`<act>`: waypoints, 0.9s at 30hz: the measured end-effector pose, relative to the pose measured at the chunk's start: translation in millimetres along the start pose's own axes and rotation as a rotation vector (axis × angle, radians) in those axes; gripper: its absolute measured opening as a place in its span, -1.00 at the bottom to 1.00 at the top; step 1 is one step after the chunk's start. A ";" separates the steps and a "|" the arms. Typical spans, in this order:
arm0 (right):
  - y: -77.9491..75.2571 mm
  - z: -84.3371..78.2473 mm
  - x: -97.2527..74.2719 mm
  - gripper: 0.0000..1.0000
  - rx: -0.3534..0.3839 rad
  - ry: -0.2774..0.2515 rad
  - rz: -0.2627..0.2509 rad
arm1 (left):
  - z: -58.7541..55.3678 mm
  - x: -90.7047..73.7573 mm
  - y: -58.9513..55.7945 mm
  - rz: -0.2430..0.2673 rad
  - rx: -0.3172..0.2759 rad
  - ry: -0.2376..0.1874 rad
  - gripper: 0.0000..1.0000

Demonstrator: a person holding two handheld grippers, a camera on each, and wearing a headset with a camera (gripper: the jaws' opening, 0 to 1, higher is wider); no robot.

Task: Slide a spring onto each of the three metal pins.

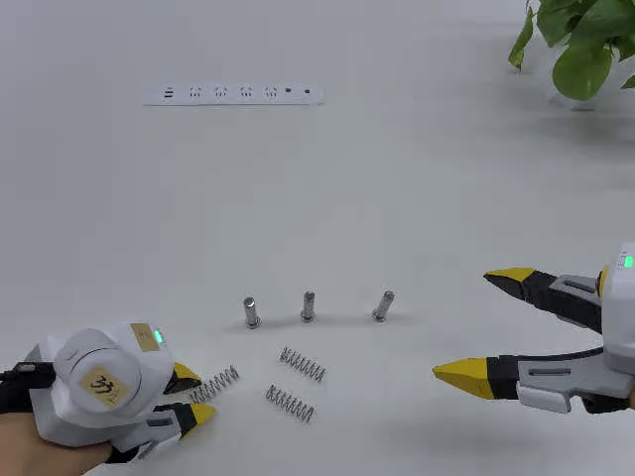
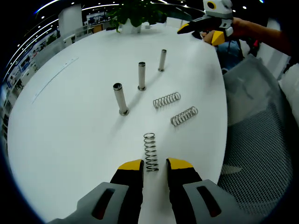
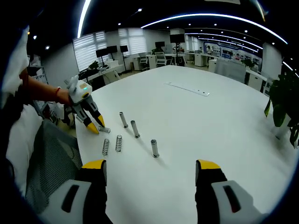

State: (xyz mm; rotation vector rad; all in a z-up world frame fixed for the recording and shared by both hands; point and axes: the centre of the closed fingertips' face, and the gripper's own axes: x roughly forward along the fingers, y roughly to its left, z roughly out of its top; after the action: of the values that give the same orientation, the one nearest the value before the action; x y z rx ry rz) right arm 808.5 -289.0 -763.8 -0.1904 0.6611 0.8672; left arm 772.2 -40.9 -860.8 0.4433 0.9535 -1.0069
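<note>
Grabbing first spring; pins bare.
Left gripper jaws part-open, spring end between tips, unclamped. Next: clamp, lift, align with pin. Right gripper jaws wide, empty.

Three upright silver metal pins and three coiled steel wire springs sit low in the frame's centre. One white power strip lies upper left, one green leafy plant upper right.
</note>
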 end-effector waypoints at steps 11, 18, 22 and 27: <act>-0.2 -0.3 -0.7 0.56 0.002 -0.003 -0.007 | 0.4 0.0 1.4 0.023 -0.006 0.004 -0.74; -1.1 1.5 -0.8 0.54 0.000 -0.007 -0.011 | 2.6 -0.6 1.1 0.026 -0.010 0.001 -0.77; -0.5 1.4 -0.1 0.54 0.000 -0.007 -0.009 | 0.6 0.5 2.5 0.025 -0.009 0.001 -0.77; 0.1 1.2 0.4 0.54 0.000 -0.006 -0.009 | 0.8 0.3 2.5 0.023 -0.010 -0.001 -0.78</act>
State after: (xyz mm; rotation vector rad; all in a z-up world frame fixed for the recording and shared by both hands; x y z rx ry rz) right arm 809.2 -288.1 -763.0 -0.1899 0.6541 0.8593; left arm 774.8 -40.4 -860.9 0.4447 0.9498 -0.9812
